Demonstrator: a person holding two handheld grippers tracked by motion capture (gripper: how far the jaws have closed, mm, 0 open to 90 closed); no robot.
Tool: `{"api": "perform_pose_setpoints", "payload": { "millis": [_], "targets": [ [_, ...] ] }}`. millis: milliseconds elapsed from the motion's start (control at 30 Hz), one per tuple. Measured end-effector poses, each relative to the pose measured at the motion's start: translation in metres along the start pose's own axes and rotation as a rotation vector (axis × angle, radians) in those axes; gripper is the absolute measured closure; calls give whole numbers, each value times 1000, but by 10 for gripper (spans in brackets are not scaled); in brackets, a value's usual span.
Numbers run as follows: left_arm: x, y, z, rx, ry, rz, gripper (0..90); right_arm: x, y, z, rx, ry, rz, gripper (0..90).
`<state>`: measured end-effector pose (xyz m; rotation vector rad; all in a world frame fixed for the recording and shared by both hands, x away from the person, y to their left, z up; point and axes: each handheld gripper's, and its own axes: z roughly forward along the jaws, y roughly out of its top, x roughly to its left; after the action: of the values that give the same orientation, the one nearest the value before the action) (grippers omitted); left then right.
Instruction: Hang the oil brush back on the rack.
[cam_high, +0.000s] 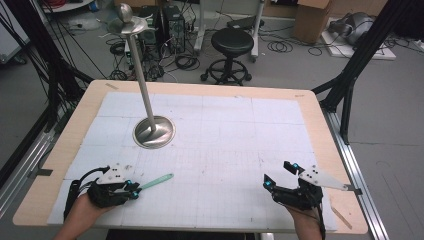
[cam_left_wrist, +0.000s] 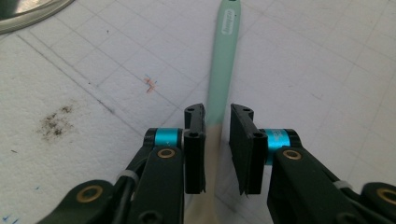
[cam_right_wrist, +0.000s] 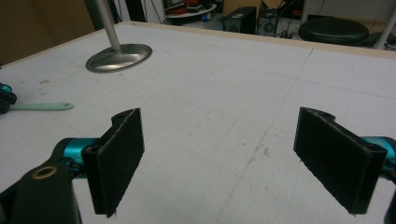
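High view: left tongs (cam_high: 134, 189) at the table's (cam_high: 310, 107) 7 o'clock, right tongs (cam_high: 278, 174) at 5 o'clock. Left gripper view: narrowed around the mint spatula handle (cam_left_wrist: 223, 60), a small gap showing. Right gripper view: tongs (cam_right_wrist: 233, 161) wide, empty.

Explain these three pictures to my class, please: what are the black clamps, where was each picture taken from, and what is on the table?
A person holds a two-jaw clamp in each hand. One camera looks down from above; the others ride on each clamp, looking along its jaws. On the white gridded table stands a metal stand with a tall pole, and a mint-green utensil with a paler far end lies flat. The left gripper has that utensil between its jaws, nearly closed; a slim gap shows on one side, so a firm grip is unclear. The right gripper is wide open, holding nothing.
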<state>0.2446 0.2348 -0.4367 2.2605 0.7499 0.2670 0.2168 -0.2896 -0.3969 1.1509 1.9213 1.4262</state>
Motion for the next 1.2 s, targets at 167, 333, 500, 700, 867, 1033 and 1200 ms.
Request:
{"api": "perform_pose_setpoints", "payload": {
  "millis": [167, 333, 500, 700, 867, 1033, 1200],
  "targets": [
    [-2, 0, 0, 1, 14, 1, 811, 1, 1, 1, 1, 4, -3, 153],
    [-2, 0, 0, -11, 20, -28, 820, 1, 0, 1, 8, 9, 3, 153],
    [0, 0, -3, -63, 25, -68, 821, 1, 0, 1, 7, 11, 4, 153],
    [1, 1, -13, -192, -17, -136, 819, 3, 0, 4, 12, 20, 8, 153],
    [-6, 8, -23, -321, -29, -163, 819, 9, 4, 11, -5, 62, 37, 153],
    [-17, 18, -26, -373, -11, -136, 819, 24, 11, 25, 3, 129, 50, 153],
    [-29, 32, -28, -429, -2, -115, 818, 37, 18, 38, 13, 174, 34, 154]
  ]
}}
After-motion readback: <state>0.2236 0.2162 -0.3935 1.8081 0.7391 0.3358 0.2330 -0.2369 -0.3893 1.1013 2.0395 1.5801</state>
